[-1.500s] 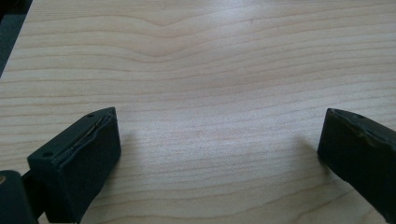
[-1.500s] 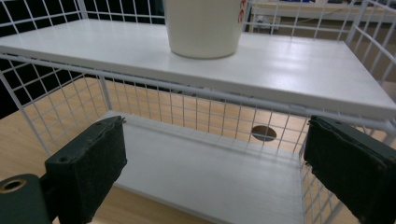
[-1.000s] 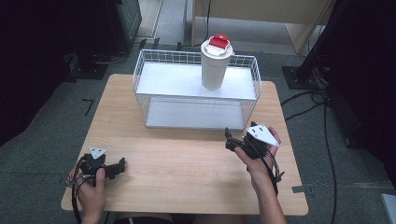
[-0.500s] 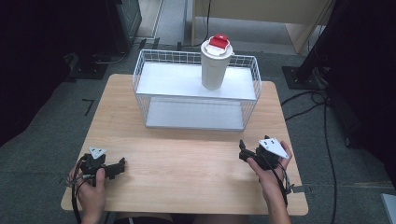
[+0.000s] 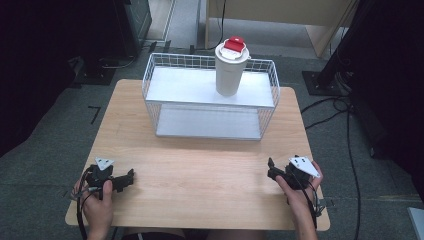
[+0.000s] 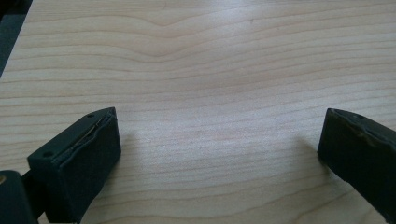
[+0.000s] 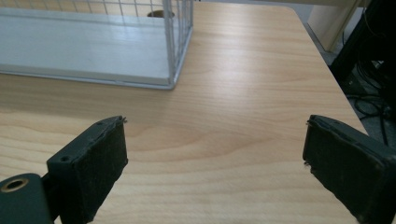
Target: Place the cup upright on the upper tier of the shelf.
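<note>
Down at the near edge of the table (image 5: 200, 175), the left gripper (image 5: 131, 176) sits low over the wood at the left corner. Its jaws are wide apart with nothing in them. The right gripper (image 5: 270, 167) is near the right corner, held in a hand (image 5: 299, 192). Its jaws are wide apart too, with just bare wood between them. Farther back stands a white wire basket (image 5: 150, 80). A white cup (image 5: 230, 70) with a red lid stands up straight in it, toward the right side; it seems to rest on the basket's top shelf. The cup is well apart from both grippers.
</note>
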A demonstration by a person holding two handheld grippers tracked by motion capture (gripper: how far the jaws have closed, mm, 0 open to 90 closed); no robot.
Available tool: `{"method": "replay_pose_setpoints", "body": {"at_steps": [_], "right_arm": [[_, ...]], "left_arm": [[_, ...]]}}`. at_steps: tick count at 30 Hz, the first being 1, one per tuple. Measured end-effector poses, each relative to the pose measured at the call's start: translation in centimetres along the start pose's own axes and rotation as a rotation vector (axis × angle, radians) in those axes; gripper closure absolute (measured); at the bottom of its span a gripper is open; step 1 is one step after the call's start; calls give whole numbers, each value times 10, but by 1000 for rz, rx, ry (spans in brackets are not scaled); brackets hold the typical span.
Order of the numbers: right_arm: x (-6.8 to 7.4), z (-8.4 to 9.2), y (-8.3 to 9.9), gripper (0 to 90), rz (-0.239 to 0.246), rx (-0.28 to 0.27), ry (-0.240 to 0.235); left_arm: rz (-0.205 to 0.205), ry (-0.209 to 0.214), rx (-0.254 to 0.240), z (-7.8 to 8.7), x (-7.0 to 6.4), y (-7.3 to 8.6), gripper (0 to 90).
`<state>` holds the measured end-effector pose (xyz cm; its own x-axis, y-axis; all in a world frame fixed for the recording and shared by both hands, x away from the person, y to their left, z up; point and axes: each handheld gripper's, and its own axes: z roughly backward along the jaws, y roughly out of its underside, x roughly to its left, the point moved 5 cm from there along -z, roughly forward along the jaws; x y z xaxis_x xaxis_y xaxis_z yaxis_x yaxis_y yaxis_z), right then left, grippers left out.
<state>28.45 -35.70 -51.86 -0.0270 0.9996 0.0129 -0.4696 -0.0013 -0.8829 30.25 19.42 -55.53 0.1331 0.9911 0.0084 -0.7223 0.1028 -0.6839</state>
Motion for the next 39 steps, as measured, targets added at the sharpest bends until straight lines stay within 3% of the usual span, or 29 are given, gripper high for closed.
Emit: {"method": "replay_pose_setpoints", "body": {"at_steps": [21, 28, 32, 34, 37, 39], "right_arm": [[-49, 13, 38, 70, -24, 109, 69], [-60, 18, 46, 70, -37, 146, 49], [-63, 20, 49, 70, -22, 166, 47], [-65, 20, 51, 70, -13, 188, 42], [-63, 19, 56, 68, 6, 265, 9], [-64, 19, 56, 69, -2, 266, 2]], "left_arm": [[0, 0, 0, 0, 0, 0, 0], [0, 0, 0, 0, 0, 0, 0], [0, 0, 0, 0, 0, 0, 0], [0, 0, 0, 0, 0, 0, 0], [0, 0, 0, 0, 0, 0, 0], [0, 0, 0, 0, 0, 0, 0]]}}
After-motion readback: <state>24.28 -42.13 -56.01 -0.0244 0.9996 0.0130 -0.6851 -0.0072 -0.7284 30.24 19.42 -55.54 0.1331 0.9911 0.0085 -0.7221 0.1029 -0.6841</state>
